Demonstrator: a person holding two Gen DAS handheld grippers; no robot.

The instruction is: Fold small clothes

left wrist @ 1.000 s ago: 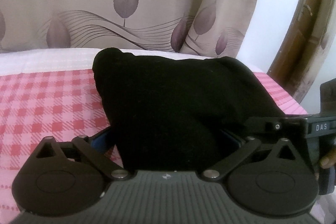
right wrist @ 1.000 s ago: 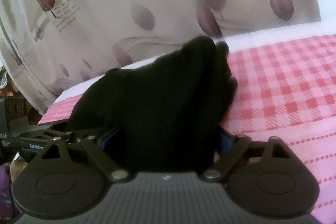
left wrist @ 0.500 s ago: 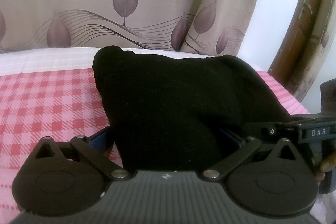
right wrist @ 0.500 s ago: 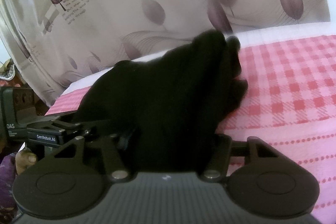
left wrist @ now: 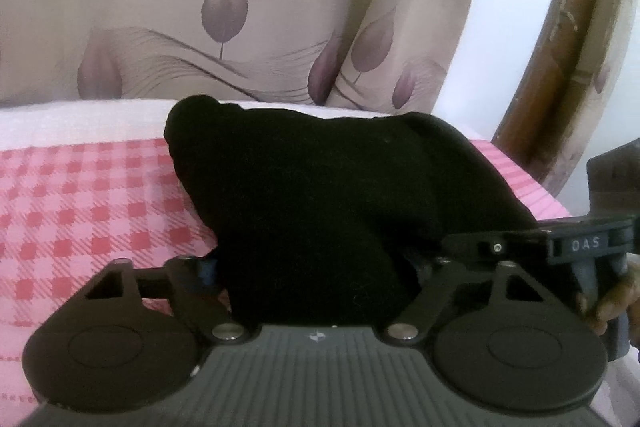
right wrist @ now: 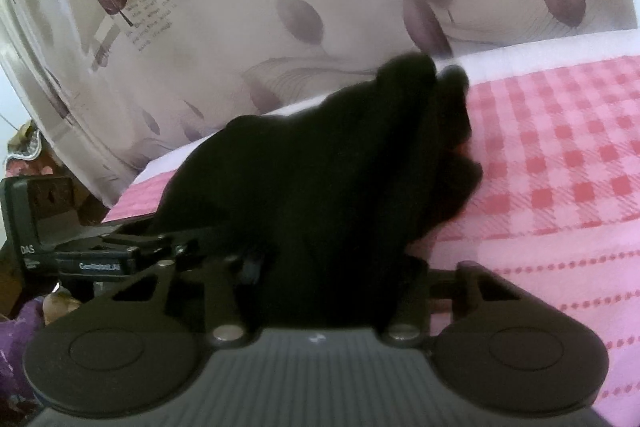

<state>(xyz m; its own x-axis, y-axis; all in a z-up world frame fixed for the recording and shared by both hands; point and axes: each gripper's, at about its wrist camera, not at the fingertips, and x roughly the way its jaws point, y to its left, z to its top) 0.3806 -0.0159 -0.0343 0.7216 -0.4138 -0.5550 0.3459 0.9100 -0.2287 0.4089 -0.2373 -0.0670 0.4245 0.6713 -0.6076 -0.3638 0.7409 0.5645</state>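
Both tongs are closing on the black garment (left wrist: 320,211), cloth between the jaws; an even near-edge bite is advised before lifting.

From my right camera, the right gripper (right wrist: 320,267) is closing, and a black garment (right wrist: 320,167) bunches between its jaws, hiding the fingertips. It lies on a pink checked sheet (right wrist: 560,167). The left gripper (right wrist: 92,255) sits at the left edge, under a leaf-print curtain (right wrist: 240,7).
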